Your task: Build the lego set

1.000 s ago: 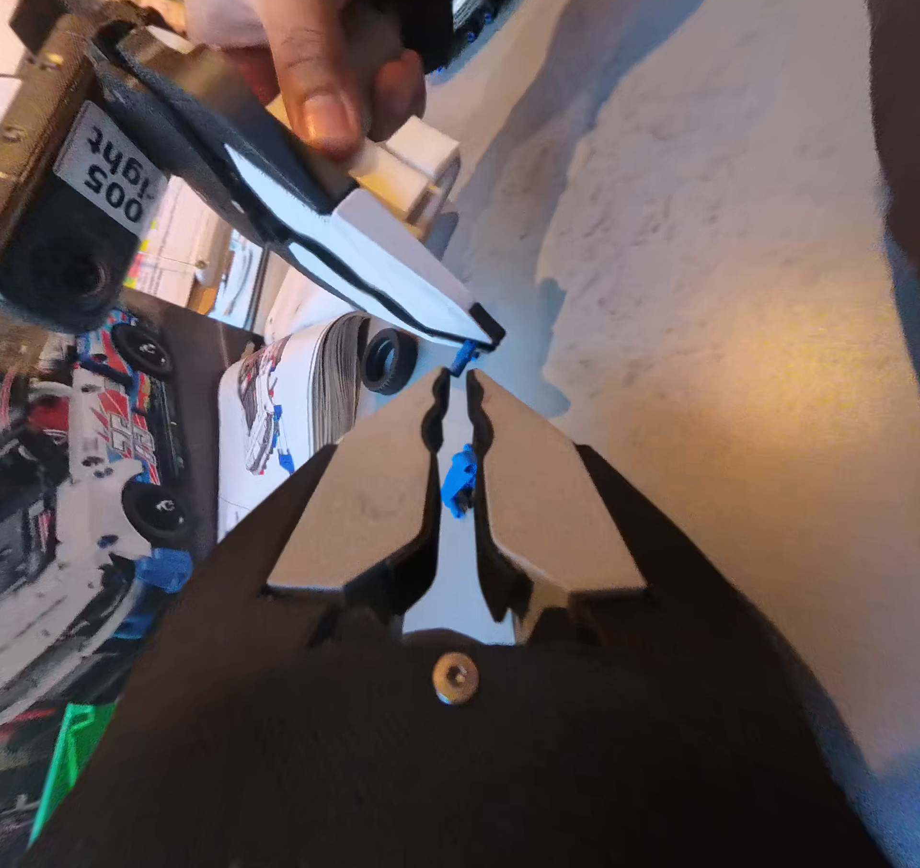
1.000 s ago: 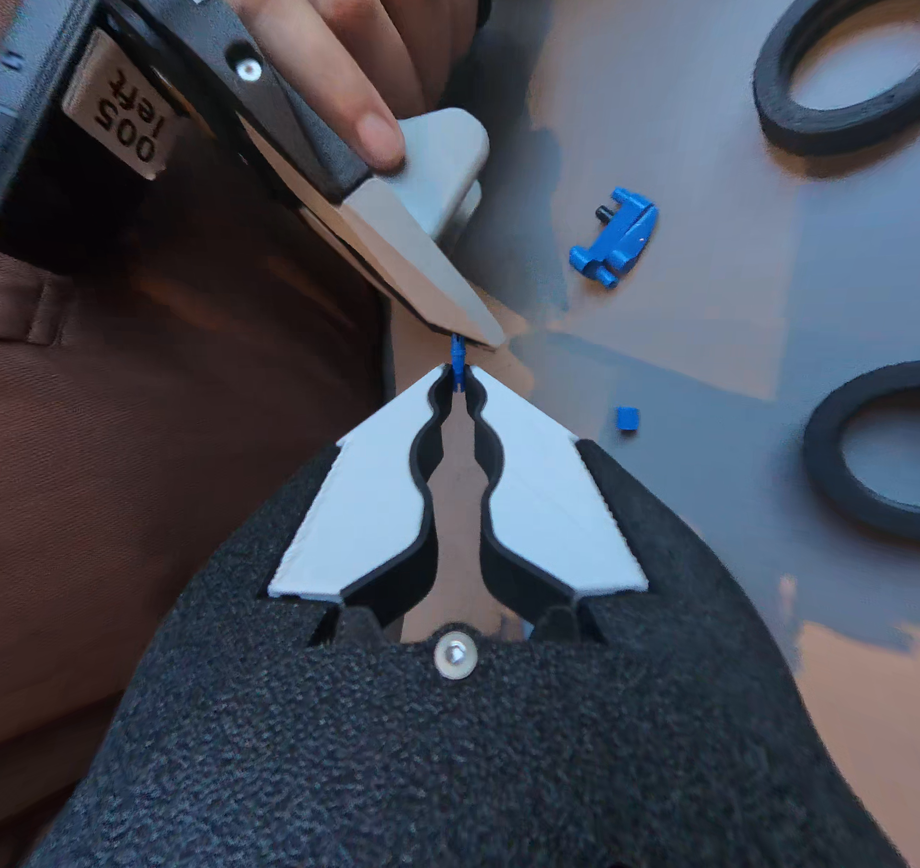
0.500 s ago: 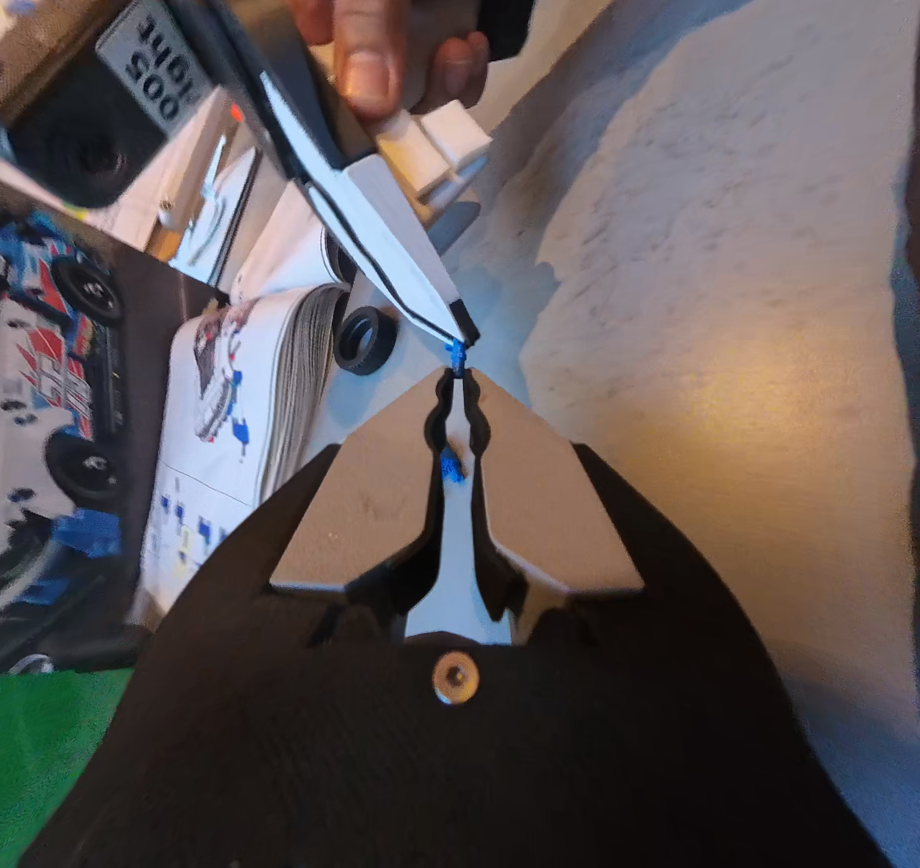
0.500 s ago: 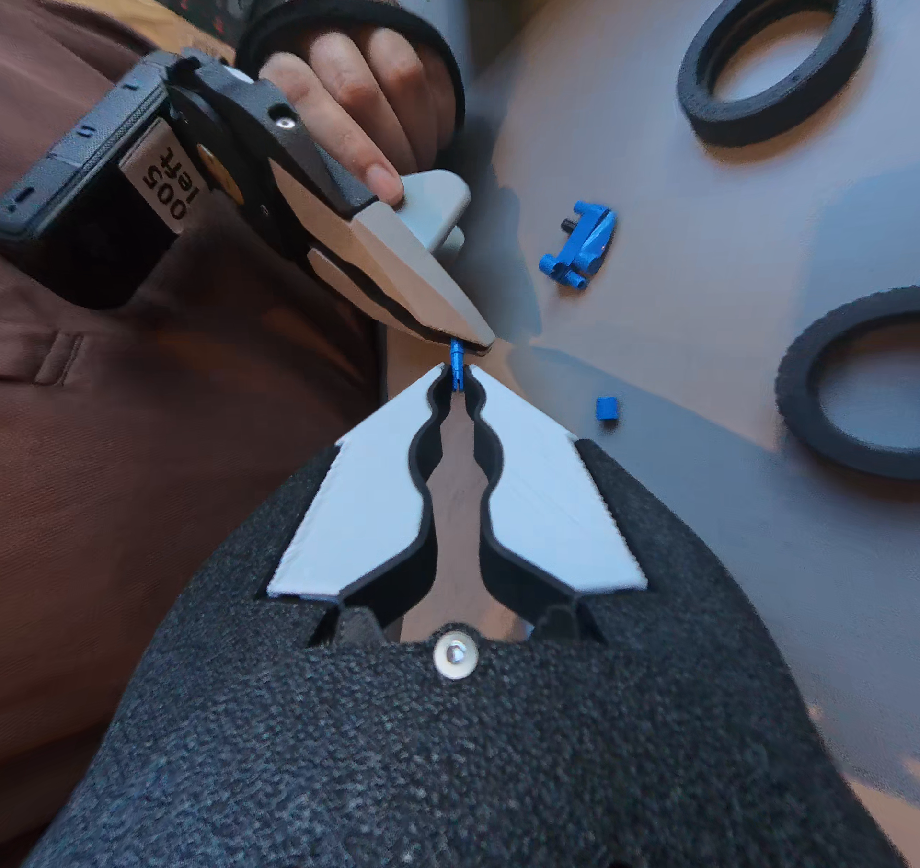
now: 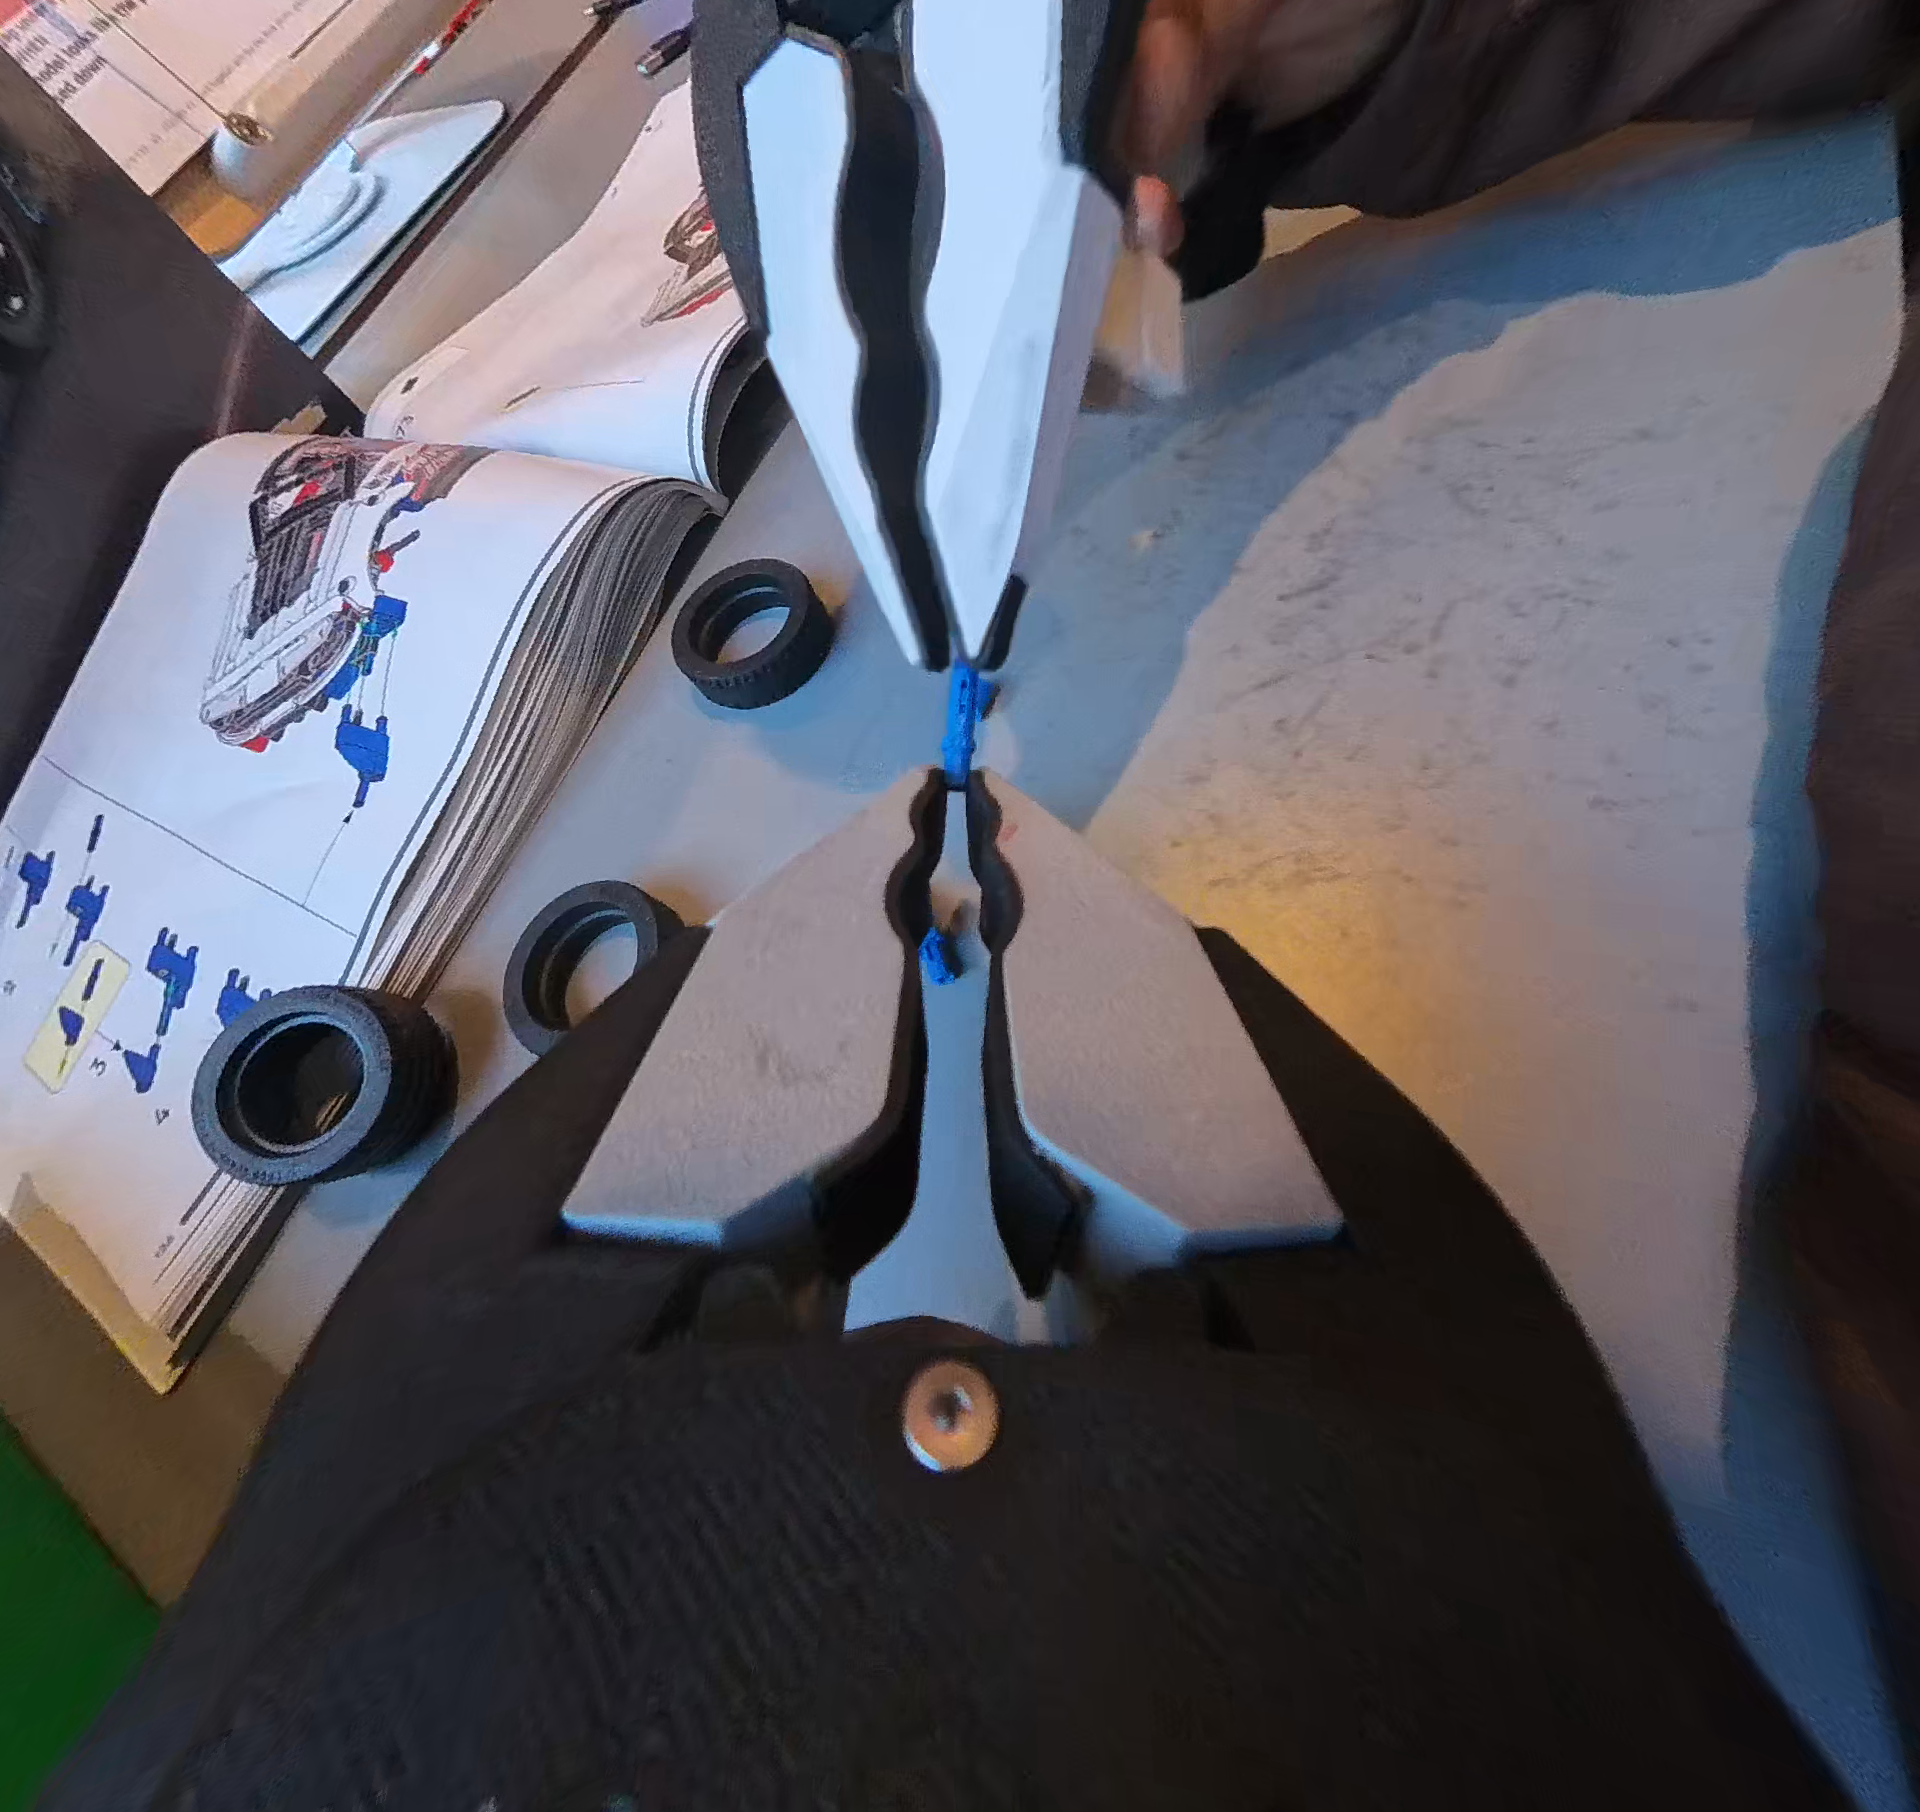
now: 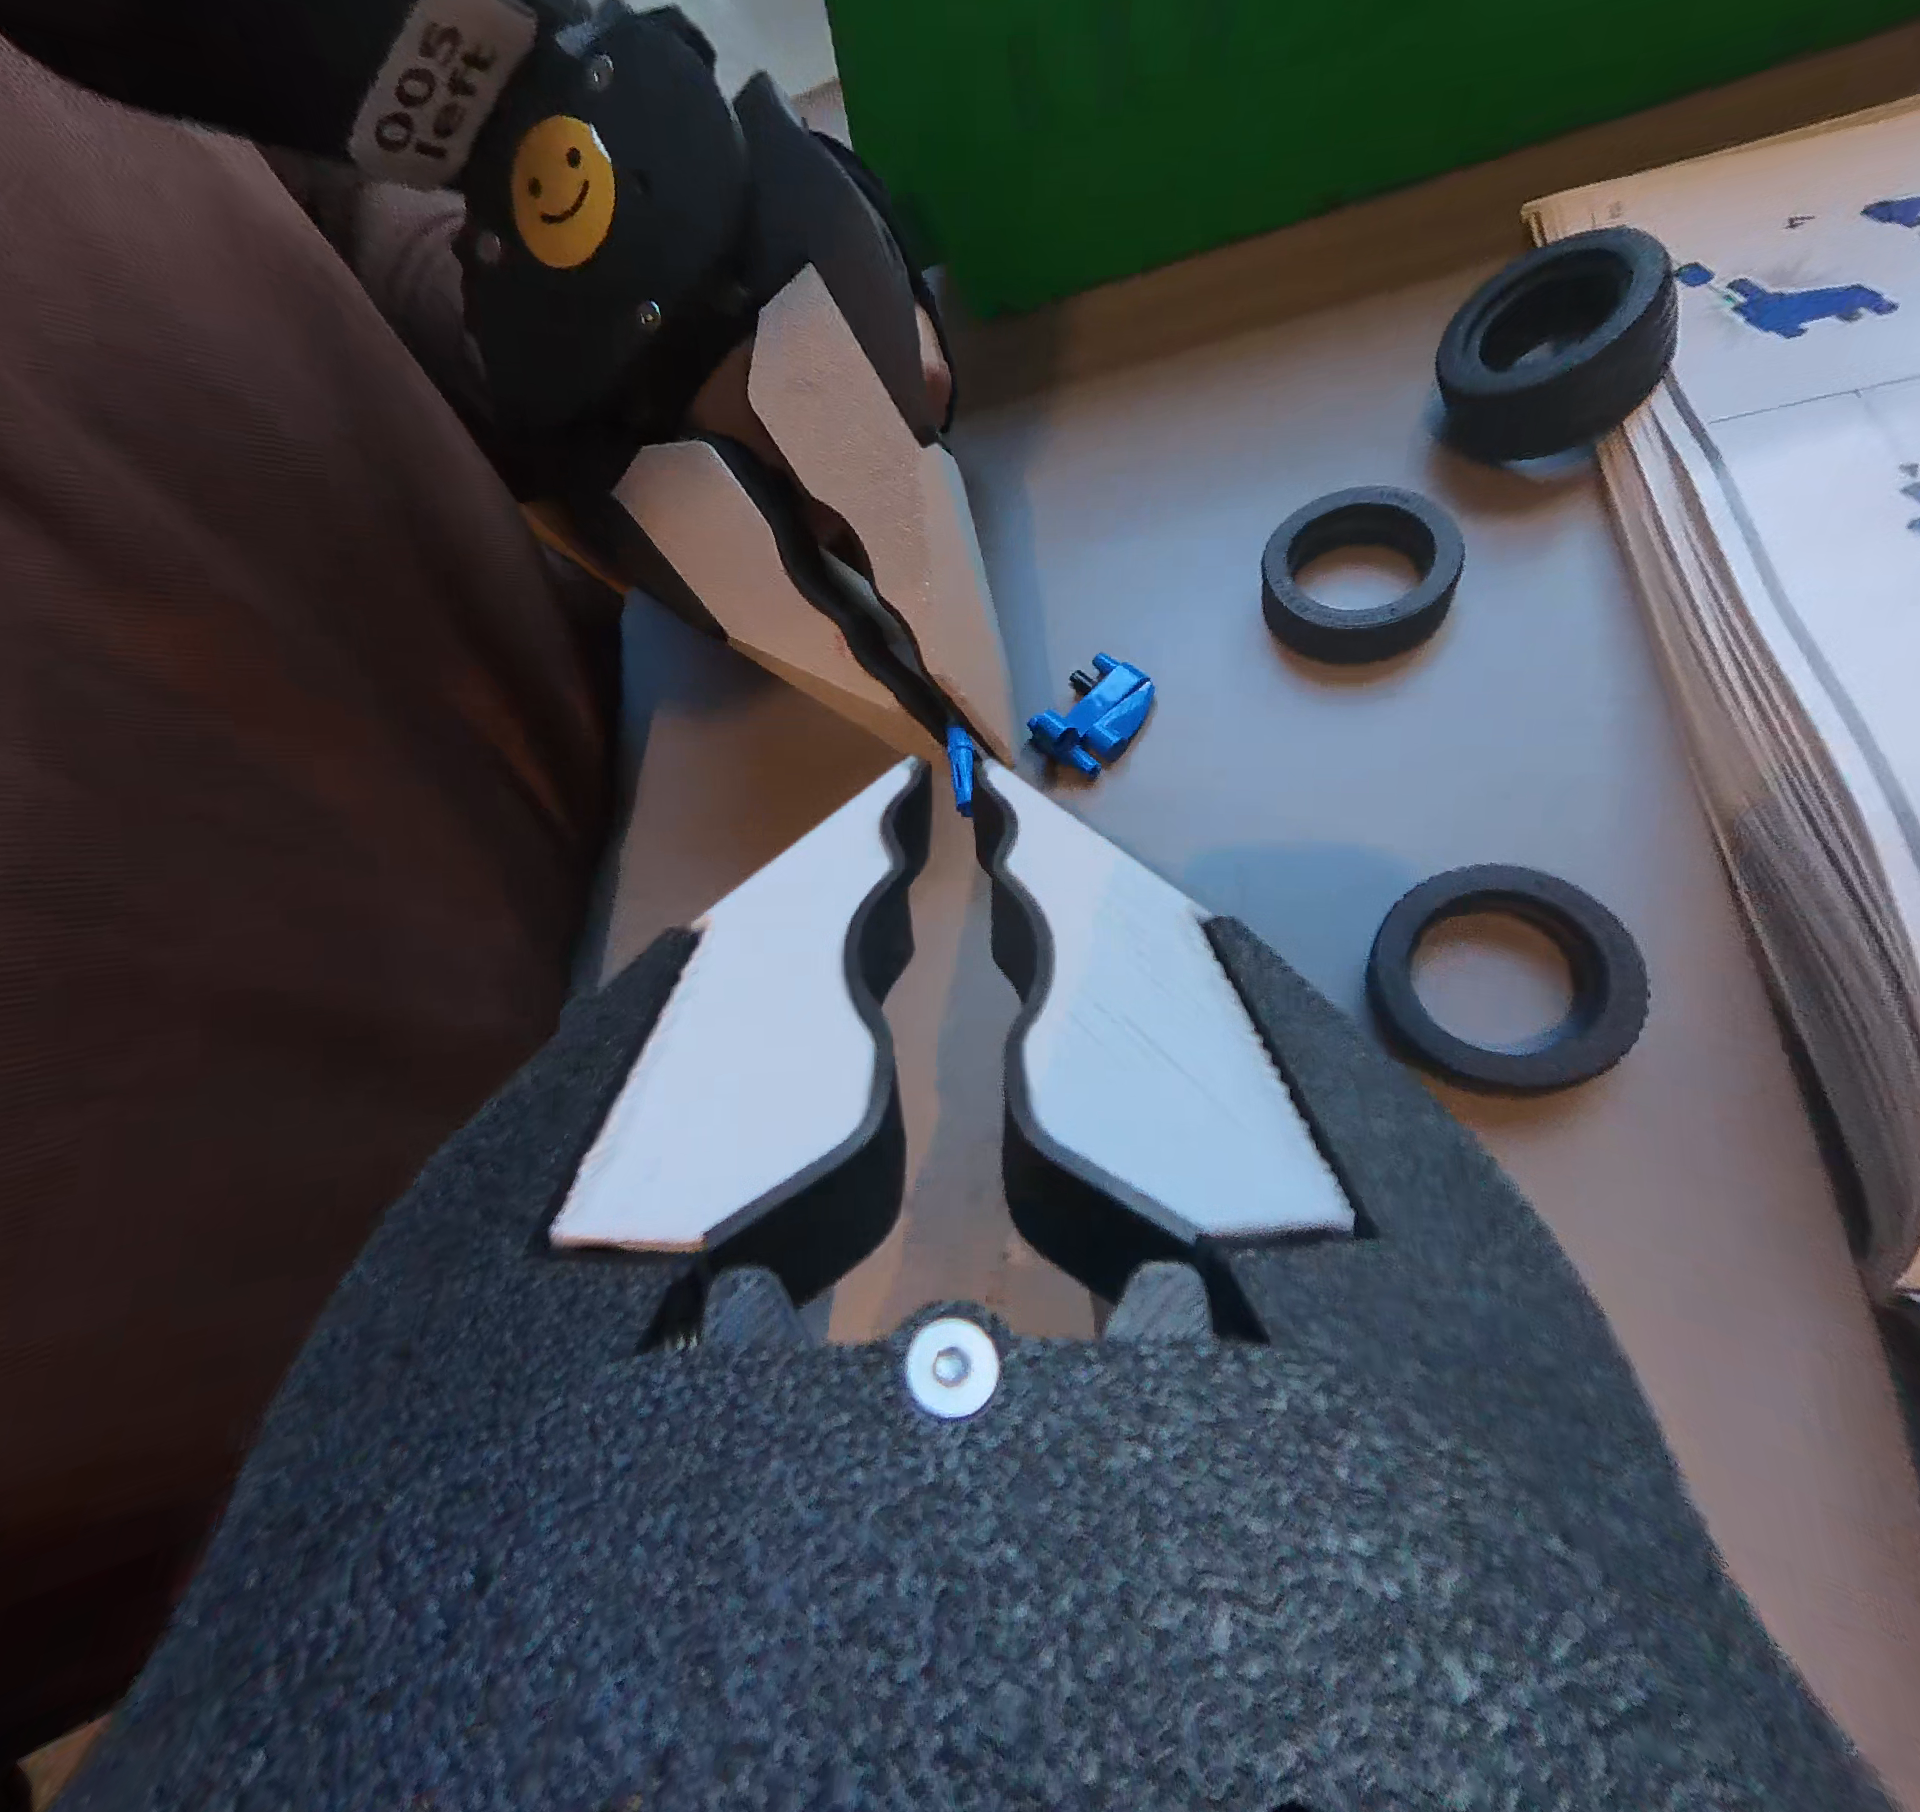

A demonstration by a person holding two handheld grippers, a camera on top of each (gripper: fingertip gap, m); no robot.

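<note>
**Both grippers pinch one small blue pin, tip to tip, above the table**

Your left gripper (image 5: 954, 783) has its fingers drawn almost together, nipping the near end of a small blue pin (image 5: 960, 718) at the very tips. Seen through the gap behind those tips, a second small blue piece (image 5: 938, 954) lies on the grey table (image 5: 1455, 723).

Your right gripper (image 6: 954, 775) meets it head-on and pinches the same blue pin at the other end; its fingertips are closed on the part, with the gap widening behind them. The pin spans the short space between the two sets of tips, clear of the table.

Just beyond the tips in the right wrist view, a blue assembly with a black peg (image 6: 1093, 713) lies on the table, apart from both grippers. Three black tyres (image 6: 1361, 588) are scattered past it; one of them (image 6: 1558, 344) leans against the edge of the open instruction booklet (image 5: 312, 723). A green panel (image 6: 1351, 69) stands at the far side.
</note>
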